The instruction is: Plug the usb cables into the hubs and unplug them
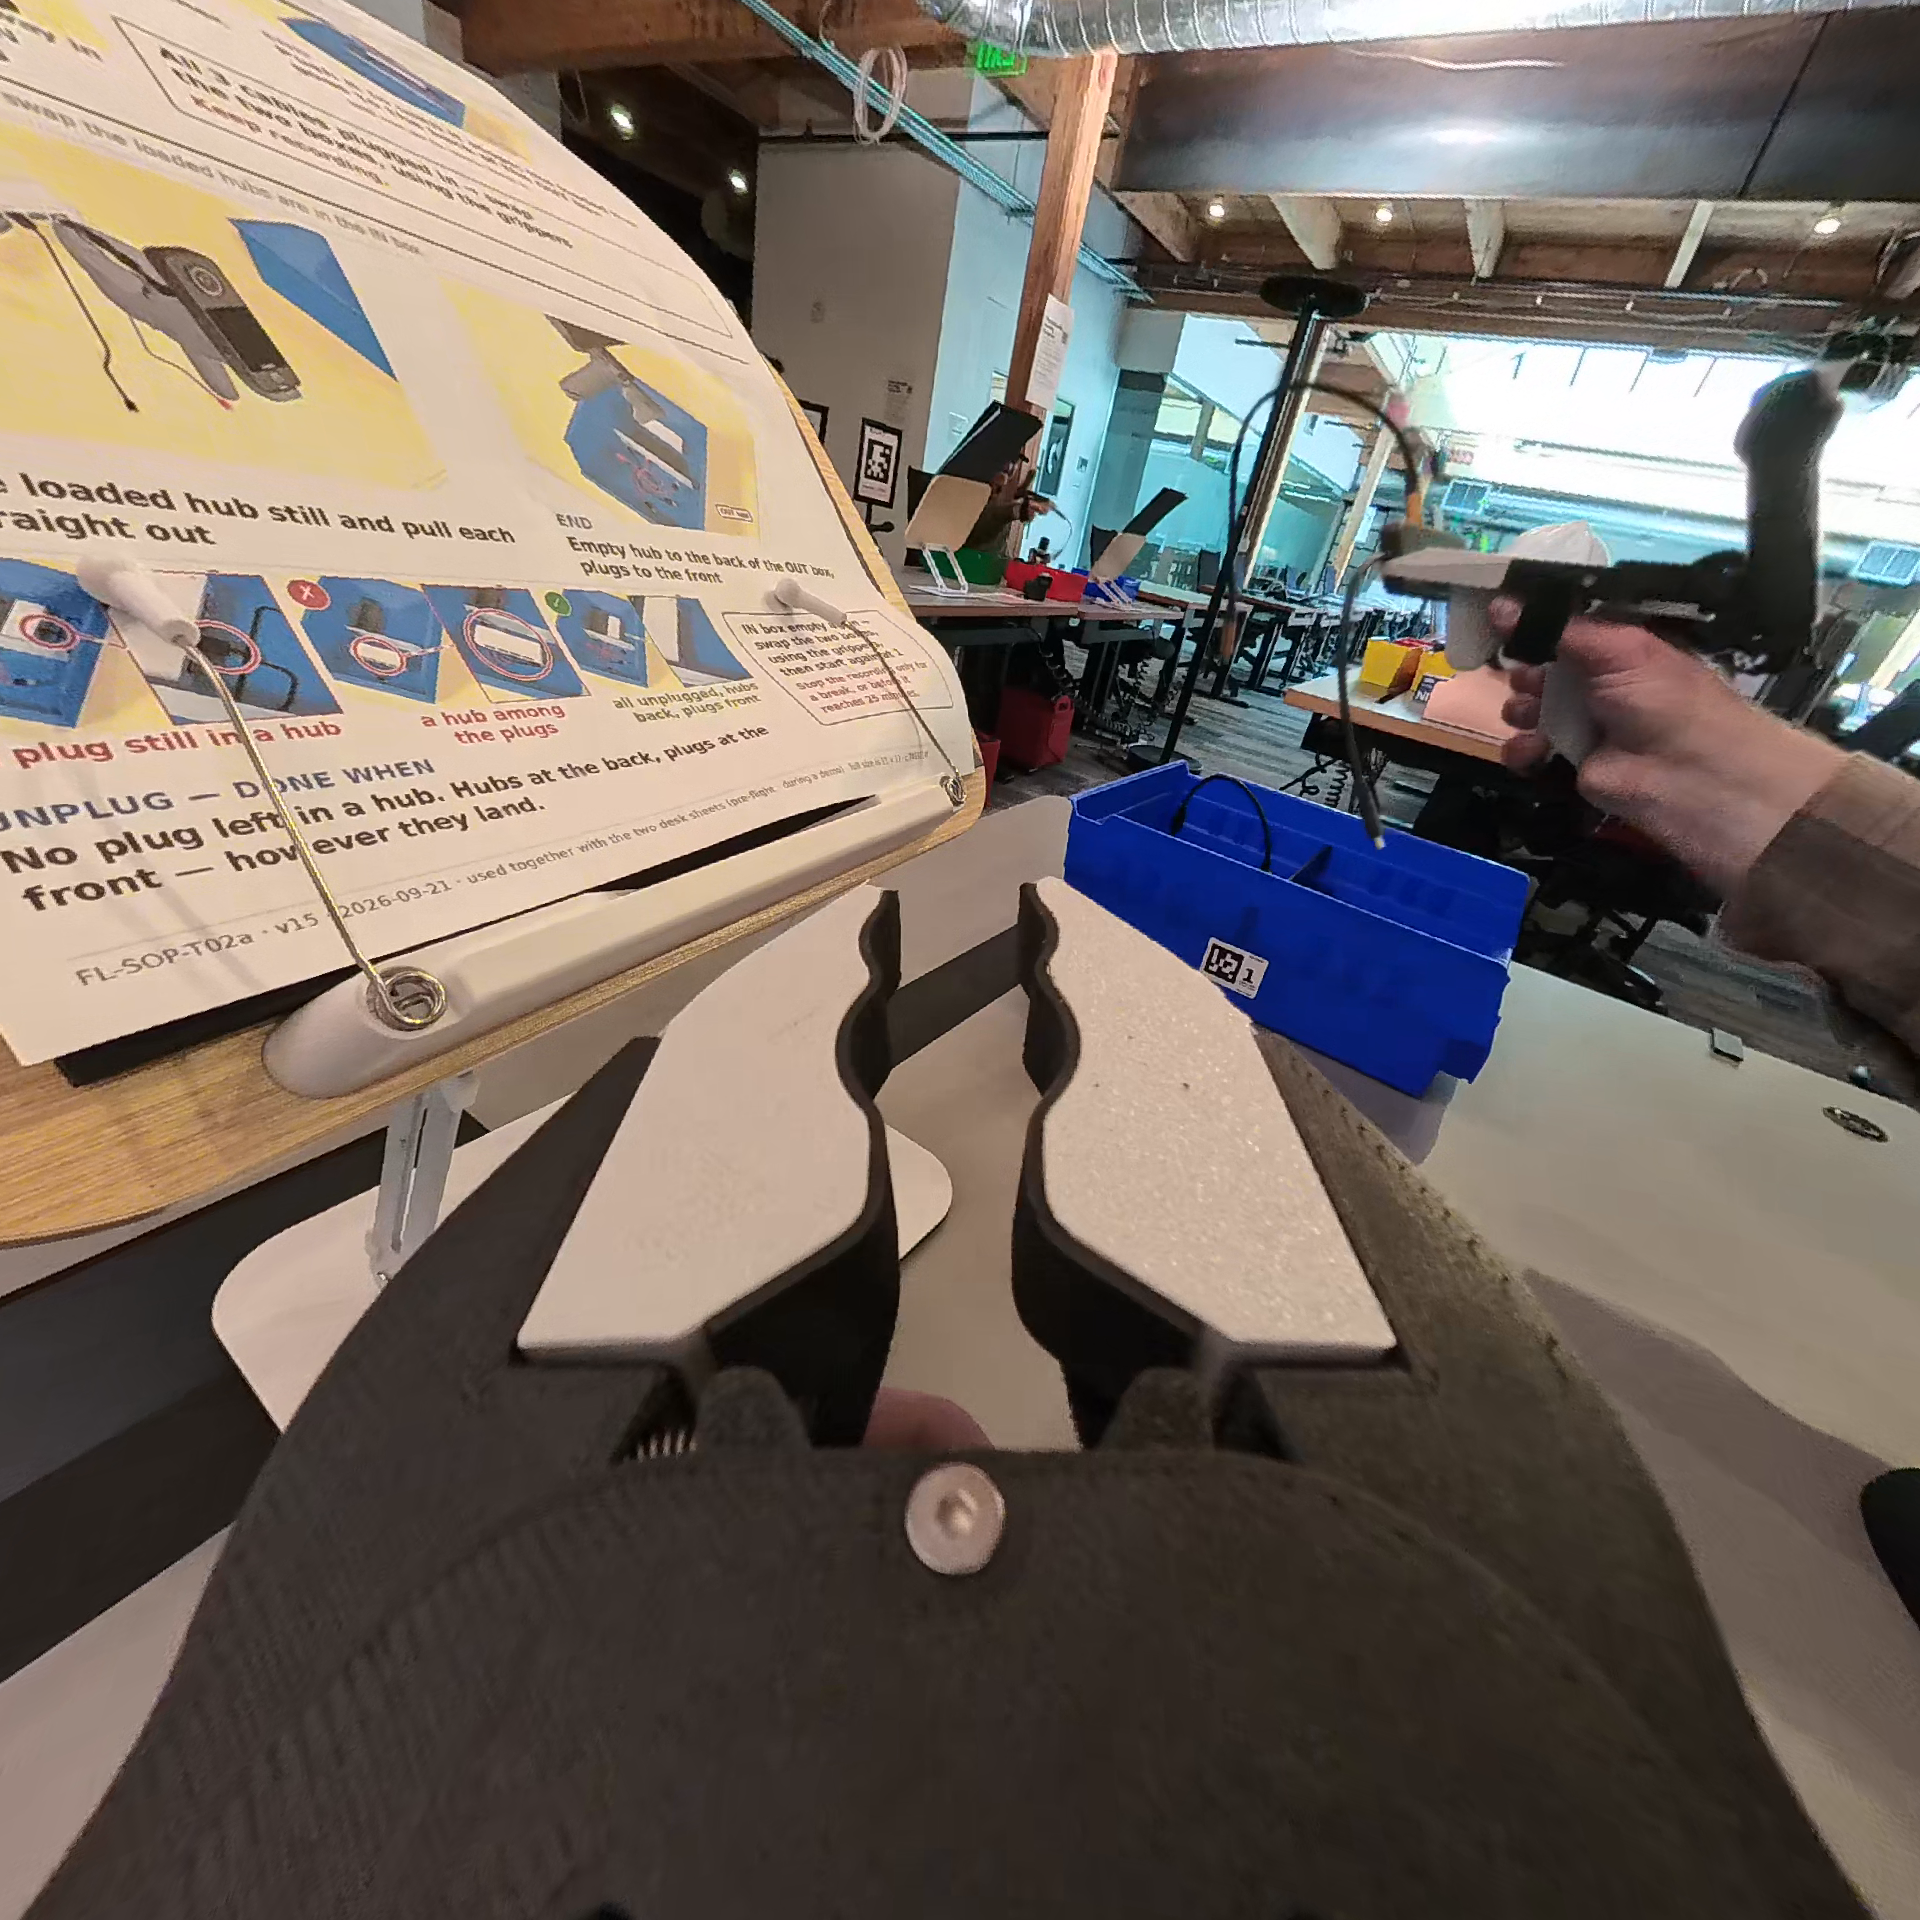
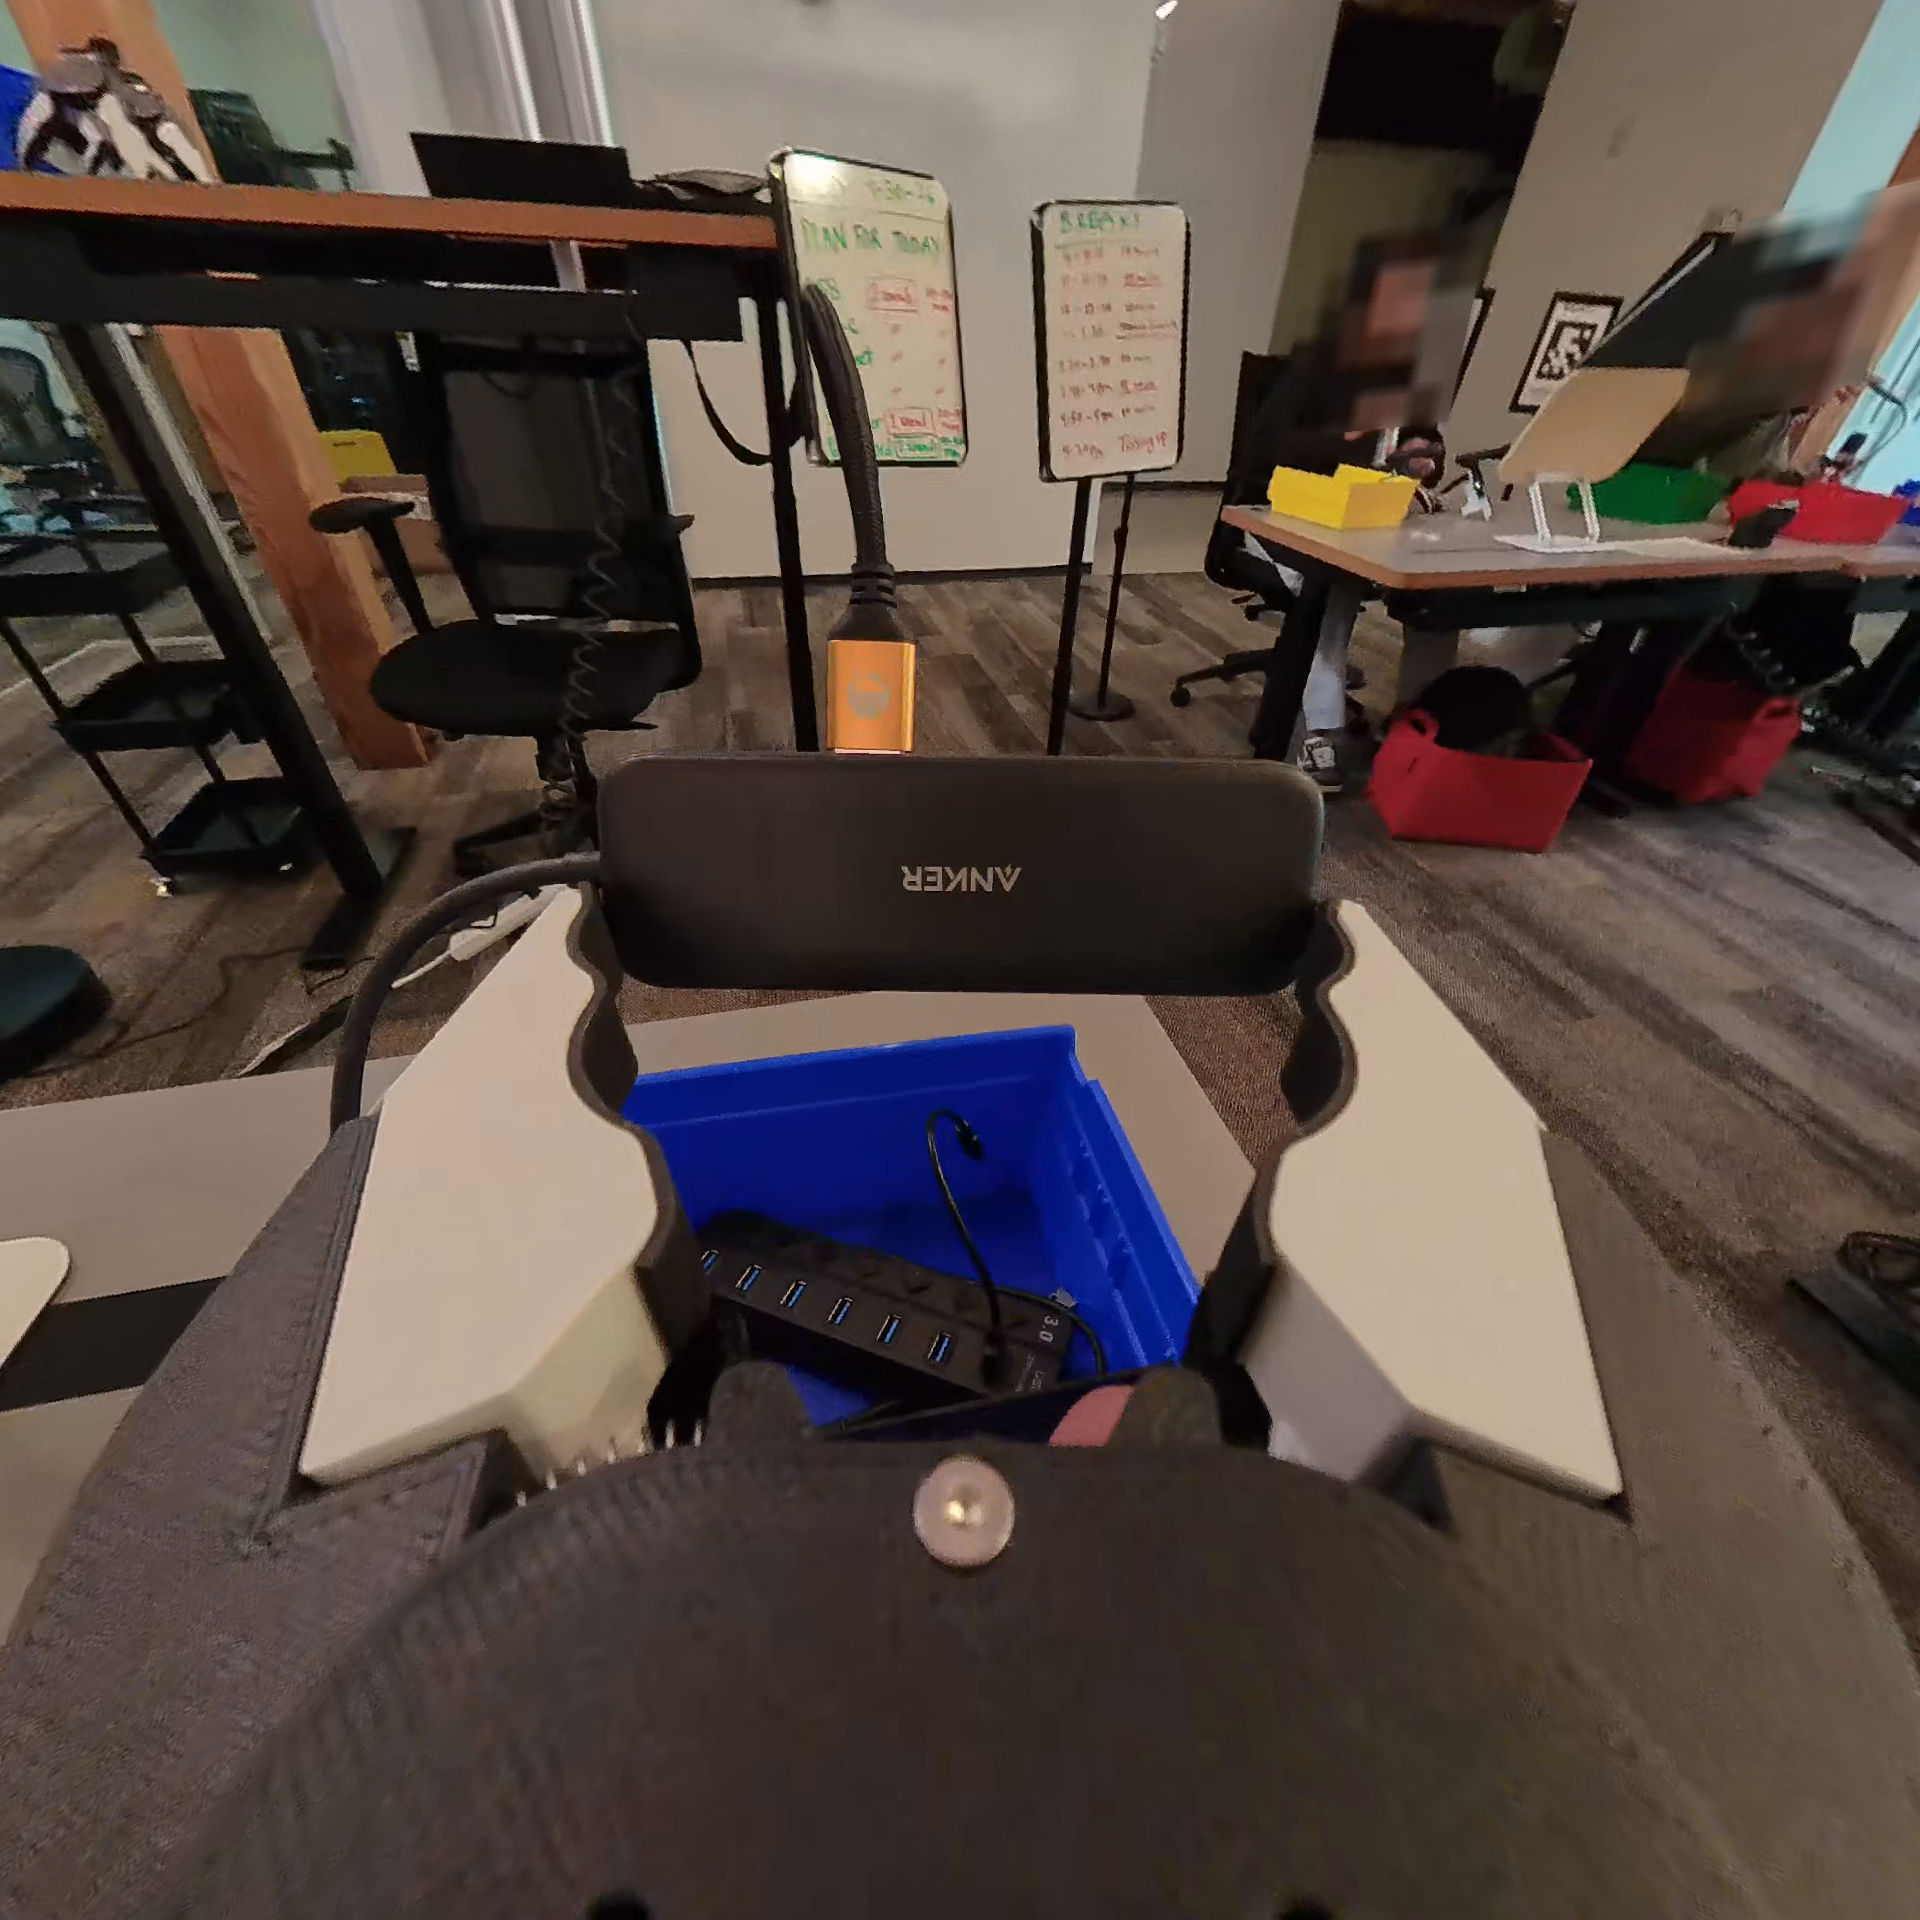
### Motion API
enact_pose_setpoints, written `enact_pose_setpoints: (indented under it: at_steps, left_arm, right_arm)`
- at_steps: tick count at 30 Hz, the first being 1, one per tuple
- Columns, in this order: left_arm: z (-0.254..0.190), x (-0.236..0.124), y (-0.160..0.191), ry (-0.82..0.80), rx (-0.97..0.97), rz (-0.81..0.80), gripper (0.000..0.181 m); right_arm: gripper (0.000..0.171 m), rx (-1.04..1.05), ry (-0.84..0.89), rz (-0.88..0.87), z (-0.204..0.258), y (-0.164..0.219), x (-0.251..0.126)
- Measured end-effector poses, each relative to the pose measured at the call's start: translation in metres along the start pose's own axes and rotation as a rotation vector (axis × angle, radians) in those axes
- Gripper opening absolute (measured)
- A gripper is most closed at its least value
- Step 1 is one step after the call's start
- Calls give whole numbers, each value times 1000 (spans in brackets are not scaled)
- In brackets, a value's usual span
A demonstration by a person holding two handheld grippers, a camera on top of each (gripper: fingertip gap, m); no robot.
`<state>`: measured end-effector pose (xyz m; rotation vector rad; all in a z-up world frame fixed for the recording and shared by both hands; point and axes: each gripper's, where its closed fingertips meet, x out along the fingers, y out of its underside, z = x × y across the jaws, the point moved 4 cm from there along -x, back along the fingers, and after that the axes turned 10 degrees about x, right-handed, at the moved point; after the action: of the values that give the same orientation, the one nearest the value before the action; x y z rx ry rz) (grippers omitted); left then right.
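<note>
My right gripper [image 2: 961, 935] is shut on a black USB hub [image 2: 956, 873], held crosswise between the fingertips above a blue bin [image 2: 862, 1132]. An orange-cased plug [image 2: 871, 694] with a braided black cable sits in the hub's far edge. The hub's own cable [image 2: 416, 956] loops off to the left. A second black hub [image 2: 862, 1314] with a row of blue ports lies in the bin beside a thin black cable [image 2: 966, 1226]. My left gripper [image 1: 956, 914] is slightly open and empty, low over the table, left of the bin [image 1: 1299, 935]. The left wrist view shows the right gripper [image 1: 1455, 582] in a hand, with a cable [image 1: 1351, 727] dangling over the bin.
A wooden document stand with an instruction sheet [image 1: 416, 623] stands close on the left of my left gripper. The white table [image 1: 1662, 1195] runs right of the bin. Desks, office chairs and two whiteboards [image 2: 878, 312] stand farther back in the room. About 50 cm separates my left fingertips from my right.
</note>
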<state>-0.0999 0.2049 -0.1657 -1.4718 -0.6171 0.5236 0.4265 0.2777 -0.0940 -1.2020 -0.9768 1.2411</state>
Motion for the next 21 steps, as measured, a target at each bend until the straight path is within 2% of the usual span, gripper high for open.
enact_pose_setpoints:
  at_steps: [8,16,21]
  left_arm:
    - [5,-3,0,-7,-16,-5,21]
    - [9,-5,1,-11,-32,-8,21]
    - [10,-4,3,-7,-43,-4,21]
  right_arm:
    - [129,139,54,111,-2,48,9]
    - [128,226,61,165,-3,72,5]
    - [128,249,81,221,-10,90,16]
